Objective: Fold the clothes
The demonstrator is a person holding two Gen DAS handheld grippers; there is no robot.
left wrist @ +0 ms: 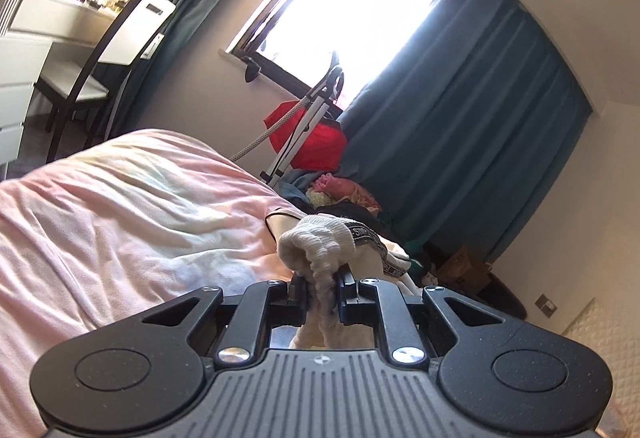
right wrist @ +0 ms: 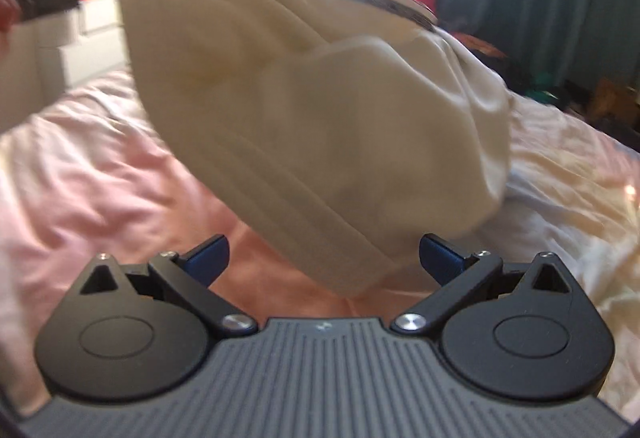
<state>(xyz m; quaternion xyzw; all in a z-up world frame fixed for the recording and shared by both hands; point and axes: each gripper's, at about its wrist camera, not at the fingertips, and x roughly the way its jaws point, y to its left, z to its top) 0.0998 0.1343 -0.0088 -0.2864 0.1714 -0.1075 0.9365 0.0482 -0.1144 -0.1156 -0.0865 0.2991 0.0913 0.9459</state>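
A cream garment (left wrist: 320,246) with a ribbed cuff and a black lettered band is bunched between the fingers of my left gripper (left wrist: 322,284), which is shut on it above the pink bedspread (left wrist: 120,206). In the right wrist view the same cream garment (right wrist: 320,110) hangs blurred over the pink bedspread (right wrist: 100,178), stretching up to the far left. My right gripper (right wrist: 324,258) is open, its blue fingertips (right wrist: 210,256) wide apart just below the garment's lower edge, with nothing between them.
A heap of coloured clothes (left wrist: 344,194) and a red bag (left wrist: 312,142) lie past the bed under the window, with a metal stand (left wrist: 304,126) leaning there. Blue curtains (left wrist: 460,118) hang right. A white desk (left wrist: 40,22) and chair (left wrist: 100,58) stand at left.
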